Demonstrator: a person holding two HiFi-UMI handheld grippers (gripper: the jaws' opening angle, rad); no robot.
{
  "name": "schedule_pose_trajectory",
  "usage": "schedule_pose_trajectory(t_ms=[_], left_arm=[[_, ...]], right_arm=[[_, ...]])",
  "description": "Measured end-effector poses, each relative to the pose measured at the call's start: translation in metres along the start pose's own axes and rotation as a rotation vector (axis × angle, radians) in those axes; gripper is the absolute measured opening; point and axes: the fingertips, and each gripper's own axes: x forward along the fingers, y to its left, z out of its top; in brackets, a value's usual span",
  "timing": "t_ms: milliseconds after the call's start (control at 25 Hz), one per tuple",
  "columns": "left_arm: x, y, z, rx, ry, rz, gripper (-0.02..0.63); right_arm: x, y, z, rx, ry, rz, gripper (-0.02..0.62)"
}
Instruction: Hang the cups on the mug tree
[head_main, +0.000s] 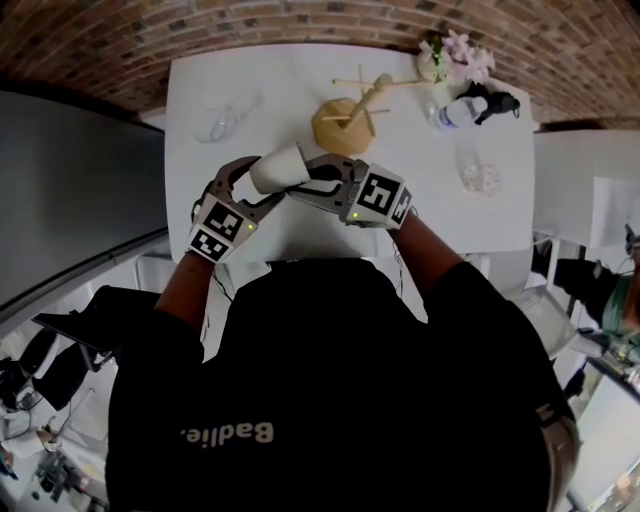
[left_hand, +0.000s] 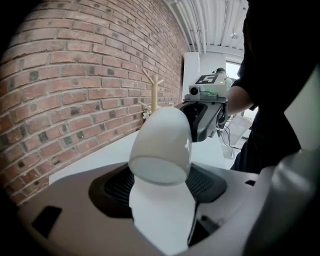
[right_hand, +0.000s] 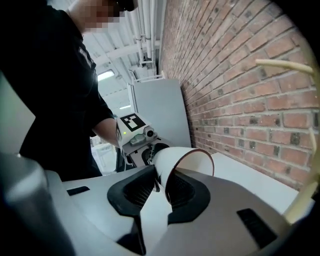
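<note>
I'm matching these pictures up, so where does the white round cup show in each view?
Head view: white round cup upper middle, slightly left.
Left gripper view: cup at centre, base toward camera.
Right gripper view: cup at centre, open rim showing.
Shared landmark: red brick wall, in all three.

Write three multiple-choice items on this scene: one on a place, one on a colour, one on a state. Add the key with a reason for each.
1. Where does the mug tree stand?
A) on the far part of the table, beyond the left gripper and the right gripper
B) on the floor
C) at the table's near edge

2. What colour is the cup between the grippers?
A) red
B) white
C) black

3. How are the mug tree's pegs?
A) all full
B) holding one cup
C) bare

Key: 1 A, it stands past both grippers; 2 B, the cup's wall shows white in every view; 3 C, no cup hangs on it.
</note>
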Motion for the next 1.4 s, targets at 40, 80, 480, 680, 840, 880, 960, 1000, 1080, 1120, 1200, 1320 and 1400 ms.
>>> schedule_pose_trajectory(t_ms=[40,80,480,680,840,880,960,1000,1080,1120,1200,1320,1400], left_arm=[[0.002,0.003,-0.001,0.007,0.018,0.003,0.316],[0.004,0.007,-0.001,0.014,0.033,0.006,0.316],[0.024,0.035,0.004,0.058,0.167,0.029,0.314],[0.037,0.047,0.012,0.102,0.211,0.013,0.314],[0.047,0.054,0.018,0.125,0.239,0.001,0.314],[0.050,0.055,0.020,0.131,0.244,-0.003,0.314],[0.055,0.057,0.022,0.141,0.252,-0.010,0.314],[0.058,0.057,0.023,0.144,0.257,-0.013,0.314],[0.064,0.057,0.024,0.149,0.265,-0.023,0.314],[0.067,0.056,0.024,0.151,0.269,-0.028,0.314],[0.073,0.056,0.024,0.160,0.277,-0.037,0.314],[0.082,0.057,0.022,0.165,0.281,-0.045,0.314],[0.087,0.057,0.023,0.168,0.287,-0.046,0.314]], right_arm=[[0.000,-0.004,-0.002,0.019,-0.021,-0.010,0.094],[0.000,-0.009,-0.003,0.038,-0.044,-0.020,0.097],[-0.007,-0.055,-0.019,0.227,-0.269,-0.093,0.137],[-0.015,-0.075,-0.022,0.288,-0.355,-0.140,0.146],[-0.021,-0.089,-0.024,0.358,-0.427,-0.157,0.153],[-0.023,-0.092,-0.026,0.375,-0.443,-0.160,0.156],[-0.026,-0.098,-0.030,0.413,-0.475,-0.162,0.160],[-0.028,-0.101,-0.031,0.434,-0.490,-0.161,0.161],[-0.032,-0.105,-0.036,0.473,-0.516,-0.161,0.164],[-0.034,-0.107,-0.038,0.491,-0.527,-0.162,0.166],[-0.036,-0.110,-0.043,0.516,-0.544,-0.166,0.167],[-0.041,-0.115,-0.048,0.533,-0.553,-0.175,0.170],[-0.043,-0.119,-0.052,0.540,-0.556,-0.176,0.172]])
